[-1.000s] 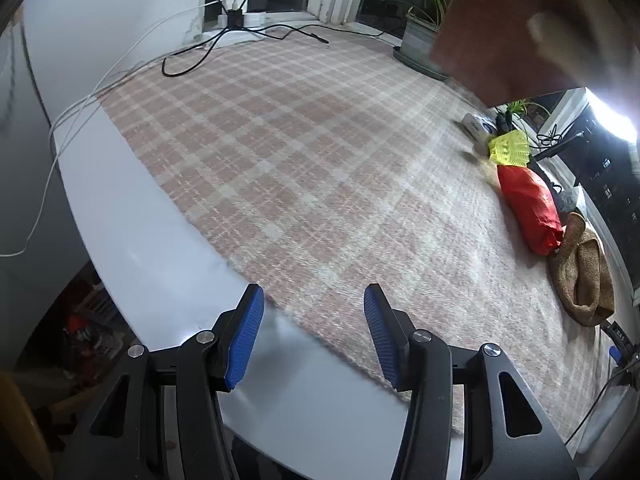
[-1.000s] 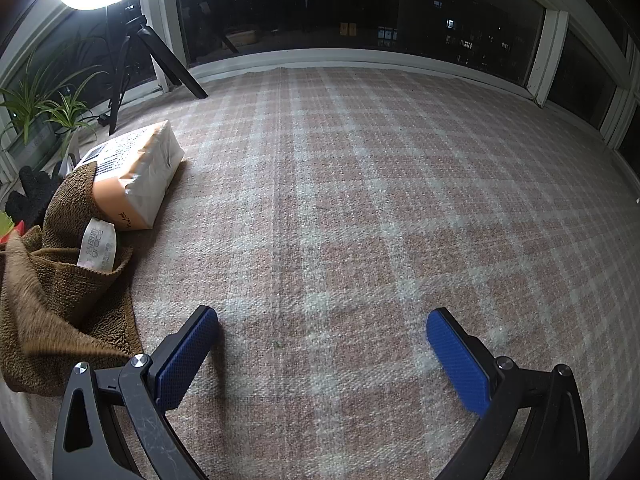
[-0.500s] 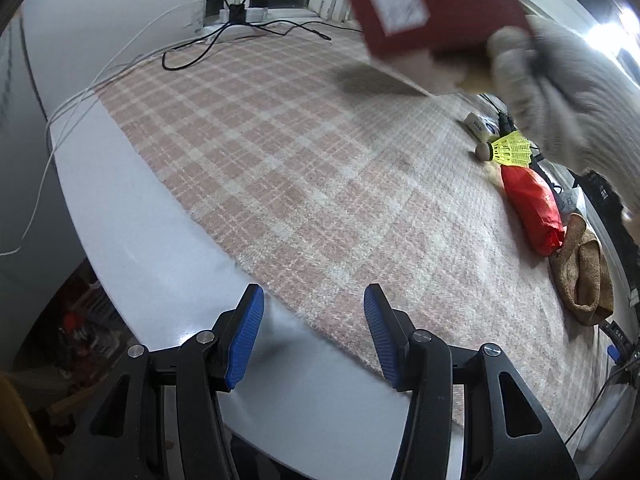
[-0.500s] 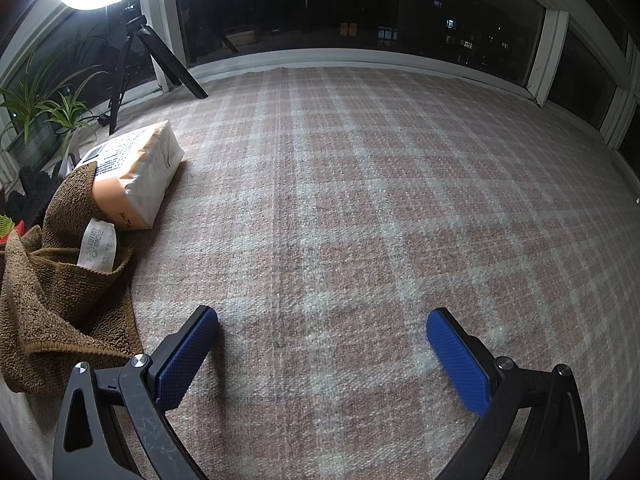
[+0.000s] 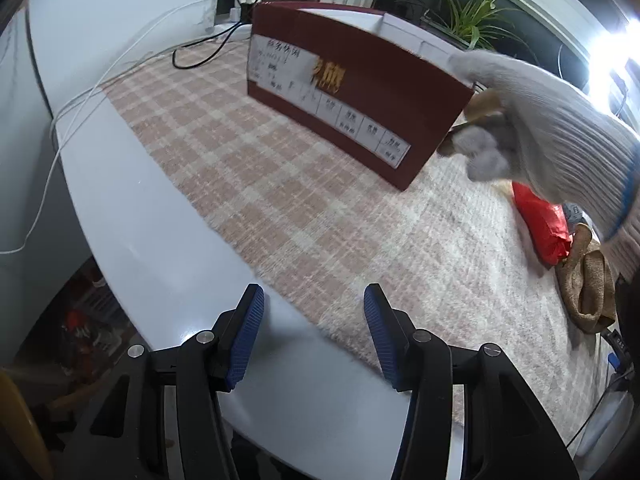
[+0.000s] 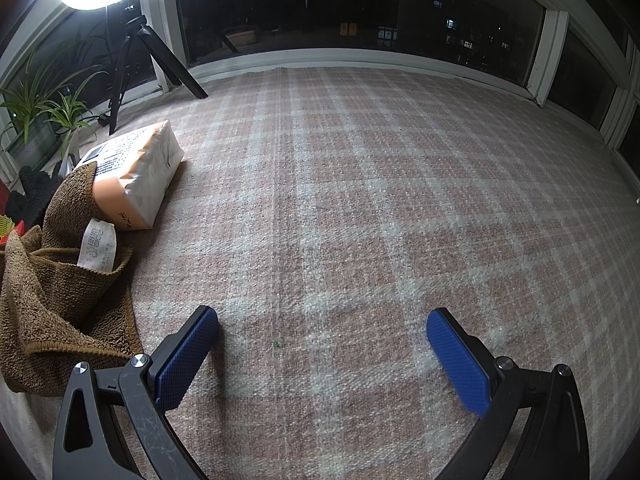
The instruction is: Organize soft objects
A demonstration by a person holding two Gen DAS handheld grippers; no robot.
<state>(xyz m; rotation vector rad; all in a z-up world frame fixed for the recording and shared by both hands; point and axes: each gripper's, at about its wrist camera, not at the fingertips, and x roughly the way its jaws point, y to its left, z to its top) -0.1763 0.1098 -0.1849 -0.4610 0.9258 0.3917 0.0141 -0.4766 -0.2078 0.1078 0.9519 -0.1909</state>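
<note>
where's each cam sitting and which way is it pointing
Left wrist: on the left gripper, angled down at the table edge and plaid cloth; shows its open blue fingers, plus a gloved hand holding a red box.
Right wrist: on the right gripper, angled down over the cloth toward dark windows; shows its open blue fingers, with a tissue pack at left.
Shared: plaid cloth, brown towel, plant.
</note>
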